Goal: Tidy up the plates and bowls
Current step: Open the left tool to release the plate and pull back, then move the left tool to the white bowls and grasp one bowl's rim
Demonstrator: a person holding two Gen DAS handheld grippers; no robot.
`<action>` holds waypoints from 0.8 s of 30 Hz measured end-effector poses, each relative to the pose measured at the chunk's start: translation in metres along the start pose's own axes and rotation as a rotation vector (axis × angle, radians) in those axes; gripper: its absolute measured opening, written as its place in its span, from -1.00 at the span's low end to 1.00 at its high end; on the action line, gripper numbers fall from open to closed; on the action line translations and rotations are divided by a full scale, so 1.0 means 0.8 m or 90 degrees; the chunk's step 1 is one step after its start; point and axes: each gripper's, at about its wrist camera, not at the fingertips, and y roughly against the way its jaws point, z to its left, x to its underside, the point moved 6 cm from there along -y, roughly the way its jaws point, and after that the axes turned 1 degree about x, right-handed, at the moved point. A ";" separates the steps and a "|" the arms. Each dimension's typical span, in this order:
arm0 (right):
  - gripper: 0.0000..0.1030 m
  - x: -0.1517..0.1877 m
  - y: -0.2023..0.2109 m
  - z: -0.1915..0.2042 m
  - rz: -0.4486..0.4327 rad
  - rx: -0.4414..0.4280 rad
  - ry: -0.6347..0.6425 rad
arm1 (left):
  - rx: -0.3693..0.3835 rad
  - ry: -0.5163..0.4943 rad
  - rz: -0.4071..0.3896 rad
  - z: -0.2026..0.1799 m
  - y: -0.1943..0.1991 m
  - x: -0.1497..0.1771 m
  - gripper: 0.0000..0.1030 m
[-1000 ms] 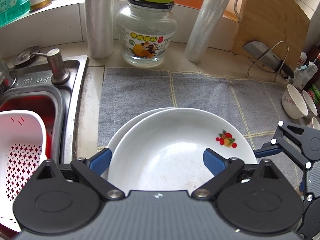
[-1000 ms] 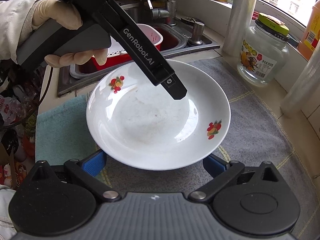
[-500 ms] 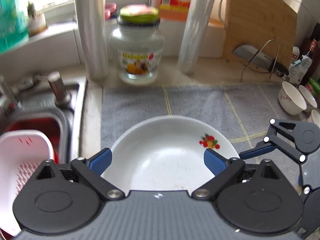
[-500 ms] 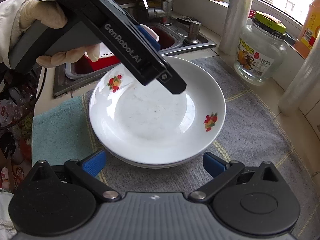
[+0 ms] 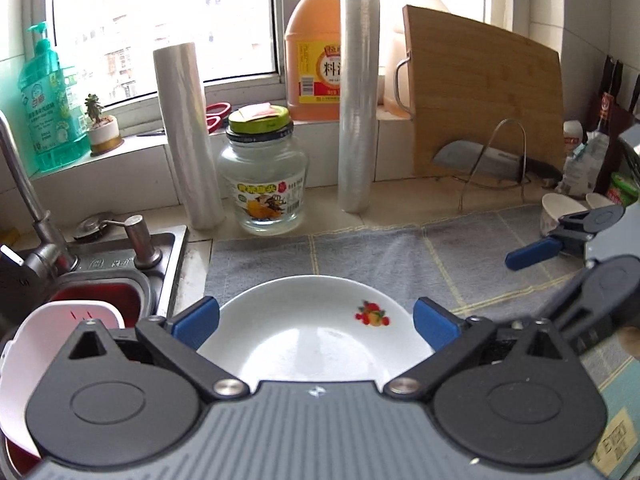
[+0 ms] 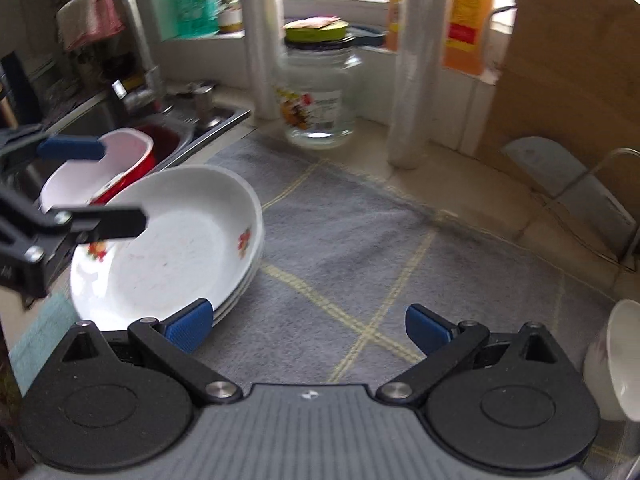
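A stack of white plates with fruit prints rests on the grey mat. In the left wrist view the top plate lies just ahead of my open, empty left gripper, which hovers over it. My right gripper is open and empty over the mat, to the right of the stack. Small white bowls stand at the mat's right end; one also shows in the right wrist view. The right gripper's fingers show in the left wrist view, near the bowls.
A sink with a red basin and a white strainer lies left of the mat. A glass jar, two film rolls, oil jugs, a cutting board and a cleaver rack stand along the back.
The plate was lowered onto the stack. Both grippers have pulled back from it; the right one swung right toward the bowls, and the left one rose and tilted up.
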 end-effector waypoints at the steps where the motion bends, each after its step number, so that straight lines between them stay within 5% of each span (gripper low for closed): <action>1: 1.00 -0.003 0.005 -0.015 -0.019 0.019 -0.025 | -0.017 0.009 -0.007 -0.004 0.004 -0.001 0.99; 4: 1.00 -0.008 0.026 -0.057 -0.086 0.038 -0.094 | -0.054 0.042 -0.023 -0.018 0.016 -0.004 0.99; 11: 1.00 0.028 0.075 -0.132 -0.170 -0.031 -0.163 | -0.159 0.086 -0.057 -0.096 0.038 -0.011 0.99; 16: 1.00 0.072 0.121 -0.167 -0.188 -0.008 -0.129 | -0.152 0.071 -0.054 -0.183 0.044 -0.016 0.99; 24: 1.00 0.127 0.207 -0.230 -0.213 0.058 -0.117 | -0.071 0.023 -0.049 -0.301 0.045 -0.027 0.99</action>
